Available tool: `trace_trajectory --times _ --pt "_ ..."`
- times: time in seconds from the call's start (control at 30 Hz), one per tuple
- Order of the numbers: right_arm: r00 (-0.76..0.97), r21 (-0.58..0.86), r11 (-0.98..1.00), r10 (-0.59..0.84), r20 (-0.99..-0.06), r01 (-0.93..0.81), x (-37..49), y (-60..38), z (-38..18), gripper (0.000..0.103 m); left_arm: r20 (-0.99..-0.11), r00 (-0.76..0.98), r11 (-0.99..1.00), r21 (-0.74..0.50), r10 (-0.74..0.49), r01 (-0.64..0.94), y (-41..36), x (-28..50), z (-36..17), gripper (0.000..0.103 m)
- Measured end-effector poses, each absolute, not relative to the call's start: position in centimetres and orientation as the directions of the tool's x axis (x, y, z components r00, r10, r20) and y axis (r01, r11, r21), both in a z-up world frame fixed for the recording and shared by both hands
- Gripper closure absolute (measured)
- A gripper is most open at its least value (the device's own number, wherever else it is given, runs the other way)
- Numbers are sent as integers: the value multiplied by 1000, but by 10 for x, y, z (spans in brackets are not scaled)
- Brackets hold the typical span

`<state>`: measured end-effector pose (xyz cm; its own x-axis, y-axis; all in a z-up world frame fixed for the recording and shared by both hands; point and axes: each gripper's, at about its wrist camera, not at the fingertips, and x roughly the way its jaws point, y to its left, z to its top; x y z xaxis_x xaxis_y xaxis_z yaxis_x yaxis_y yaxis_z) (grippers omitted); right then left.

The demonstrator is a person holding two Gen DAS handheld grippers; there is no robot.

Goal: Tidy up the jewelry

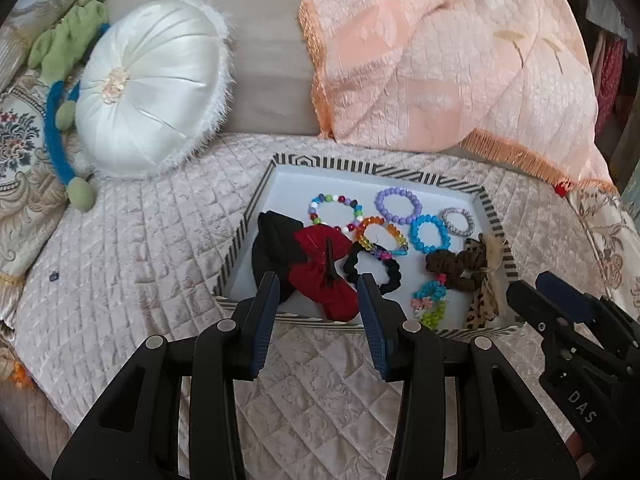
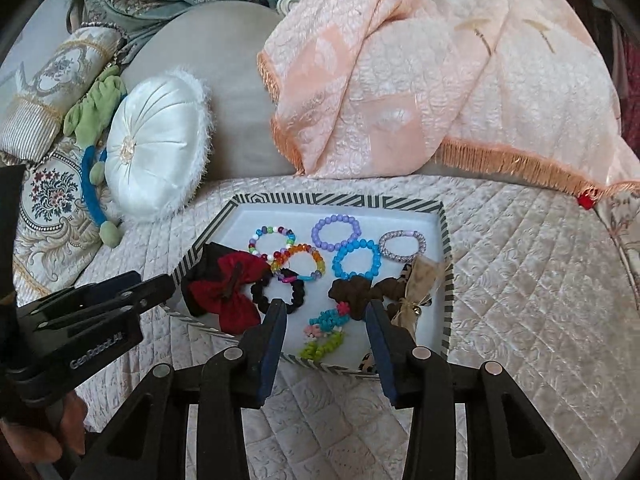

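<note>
A striped-rim tray (image 1: 256, 200) (image 2: 447, 256) sits on the quilted bed and holds several bead bracelets and hair ties. Among them are a purple bracelet (image 1: 397, 205) (image 2: 337, 232), a blue bracelet (image 1: 429, 233) (image 2: 357, 259), a red and black bow (image 1: 320, 276) (image 2: 232, 292), a black scrunchie (image 1: 374, 266) (image 2: 280, 292) and a brown scrunchie (image 1: 452, 266) (image 2: 360, 292). My left gripper (image 1: 318, 284) is open and empty over the tray's near edge, by the red bow. My right gripper (image 2: 326, 310) is open and empty over the turquoise and green bead piece (image 2: 326, 330).
A white round satin cushion (image 1: 154, 88) (image 2: 156, 152) lies left of the tray. A peach fringed blanket (image 1: 452, 60) (image 2: 432, 80) is heaped behind it. A green and blue soft toy (image 1: 60, 80) lies at far left. The quilted bedspread (image 1: 120, 248) surrounds the tray.
</note>
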<state>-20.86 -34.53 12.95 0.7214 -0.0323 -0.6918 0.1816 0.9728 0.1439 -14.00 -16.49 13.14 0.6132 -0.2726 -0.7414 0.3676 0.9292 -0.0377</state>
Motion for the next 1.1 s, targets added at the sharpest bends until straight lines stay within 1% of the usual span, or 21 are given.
trace_trajectory --times 0.2,0.3,0.4,0.43,0.47,0.73,1.1 --pt "736 130 975 -44 -676 178 -218 -336 142 63 -718 636 931 -43 -282 364 -160 -154 144 63" --pt "745 132 975 -47 -665 179 -224 -334 147 61 -711 645 932 -42 -281 360 -157 -162 149 63" --pt "754 128 975 -56 -654 183 -229 -332 153 50 -702 654 935 -49 -283 352 -153 -167 153 63" --pt "761 128 975 -59 -646 184 -231 -331 155 44 -699 656 935 -50 -284 351 -152 -169 154 63" --pt "766 128 975 -61 -640 184 -233 -331 156 42 -699 657 935 -48 -282 351 -151 -171 155 63" --pt "779 123 978 -54 -625 167 -242 -324 163 42 -684 677 936 -25 -272 351 -150 -183 161 63" --pt "776 130 977 -52 -628 170 -250 -325 163 41 -677 686 935 -7 -265 355 -150 -194 163 63"
